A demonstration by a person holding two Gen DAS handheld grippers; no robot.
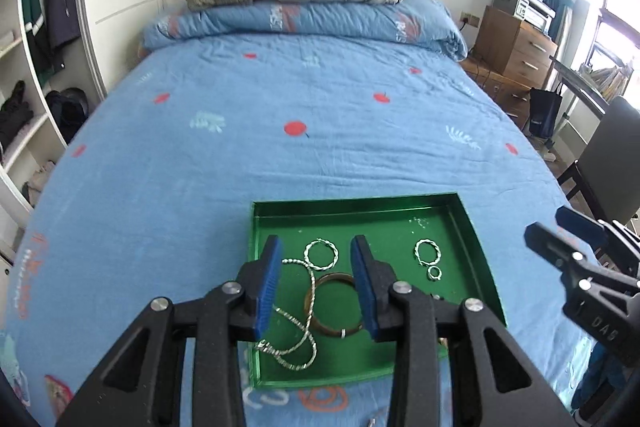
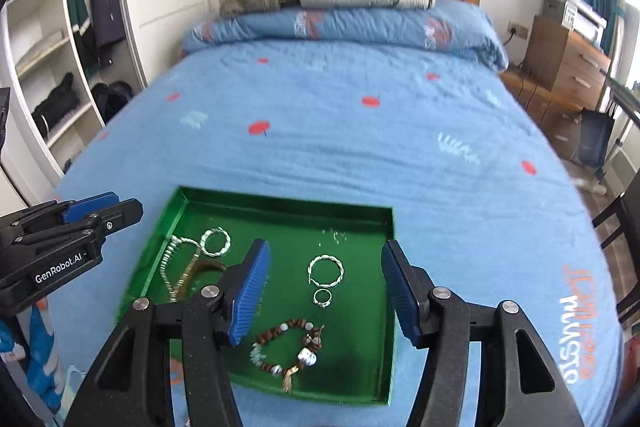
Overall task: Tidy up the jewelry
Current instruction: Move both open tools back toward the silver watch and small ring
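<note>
Blue bed (image 1: 280, 155); fingers (image 1: 269, 279) apart (empty).

Green tray (image 2: 384, 307) flat on blue bed, holding silver chain (image 1: 298, 327) draped over brown bangle (image 1: 320, 323), two twisted silver hoops (image 2: 326, 270), small ring (image 2: 322, 297), beaded bracelet (image 2: 280, 351)

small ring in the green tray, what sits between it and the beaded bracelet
Nothing: in the right wrist view only bare green tray floor separates the small ring from the beaded bracelet.
</note>
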